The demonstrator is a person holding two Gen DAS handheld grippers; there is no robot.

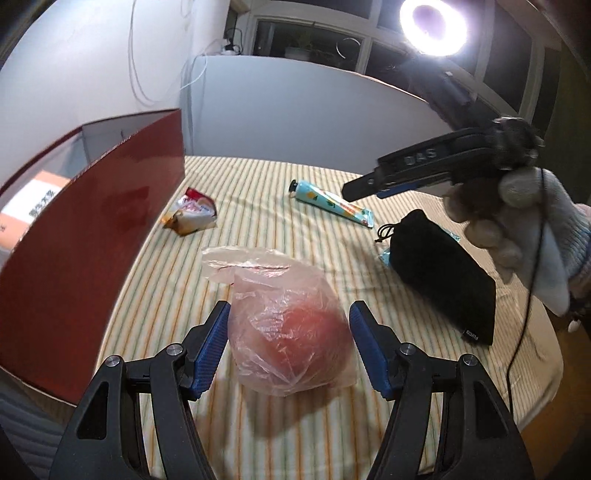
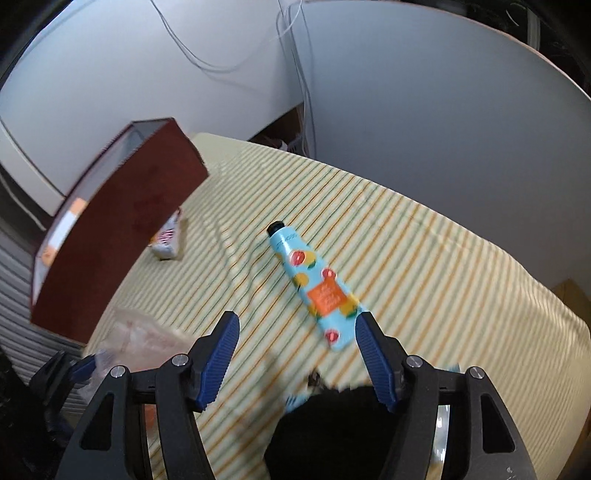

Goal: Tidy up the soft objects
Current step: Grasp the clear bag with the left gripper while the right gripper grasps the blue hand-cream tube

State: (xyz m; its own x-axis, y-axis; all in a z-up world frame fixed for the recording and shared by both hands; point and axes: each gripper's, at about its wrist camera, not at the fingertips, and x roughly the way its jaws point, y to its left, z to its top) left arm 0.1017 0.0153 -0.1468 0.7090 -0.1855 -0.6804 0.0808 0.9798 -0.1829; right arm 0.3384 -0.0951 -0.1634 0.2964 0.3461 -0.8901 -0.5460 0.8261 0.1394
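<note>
A clear plastic bag with a round reddish thing inside [image 1: 291, 339] sits between the blue pads of my left gripper [image 1: 290, 314], which is shut on it, both pads touching its sides. The same bag [image 2: 140, 336] appears blurred at the lower left of the right wrist view. My right gripper [image 2: 295, 325] is open and empty, held in a gloved hand [image 1: 535, 236] over a black drawstring pouch [image 2: 332, 435]. A light blue tube with fruit print [image 2: 314, 288] lies just ahead of its right finger. A crumpled snack packet [image 1: 192, 216] lies near the red box [image 1: 92, 229].
The tall red box stands open at the left edge of the striped tablecloth [image 1: 258, 177], with an orange-and-white pack inside. Something light blue [image 1: 386, 254] pokes out from under the black pouch [image 1: 443, 273]. A ring lamp [image 1: 434, 26] shines at the far right. White walls close the back.
</note>
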